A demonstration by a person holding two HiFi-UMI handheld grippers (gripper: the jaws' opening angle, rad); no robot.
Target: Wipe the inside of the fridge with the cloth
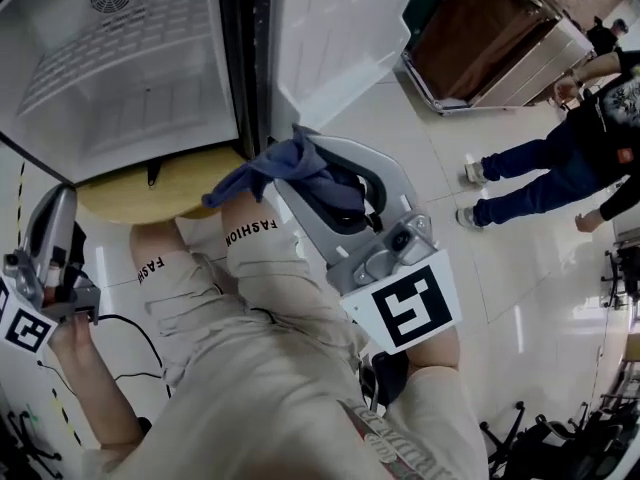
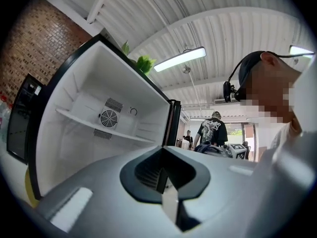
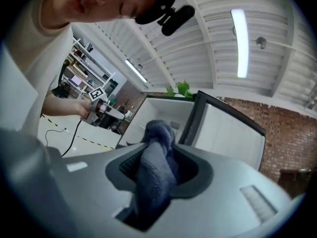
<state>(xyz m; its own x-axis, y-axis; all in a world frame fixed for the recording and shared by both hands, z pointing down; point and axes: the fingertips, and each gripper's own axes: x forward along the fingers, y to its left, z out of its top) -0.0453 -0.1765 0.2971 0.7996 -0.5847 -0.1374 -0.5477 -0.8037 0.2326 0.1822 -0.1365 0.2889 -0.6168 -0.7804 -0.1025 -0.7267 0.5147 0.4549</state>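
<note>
Fingers of the right gripper [image 1: 312, 158] clamp the blue cloth [image 1: 268, 174], which bunches between them just outside the open fridge [image 1: 130, 63]. The left gripper [image 2: 163, 175] has its fingers pressed together, empty, facing the fridge's white shelf [image 2: 89, 125].

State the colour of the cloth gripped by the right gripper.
Dark blue; the cloth shows best in the right gripper view.
</note>
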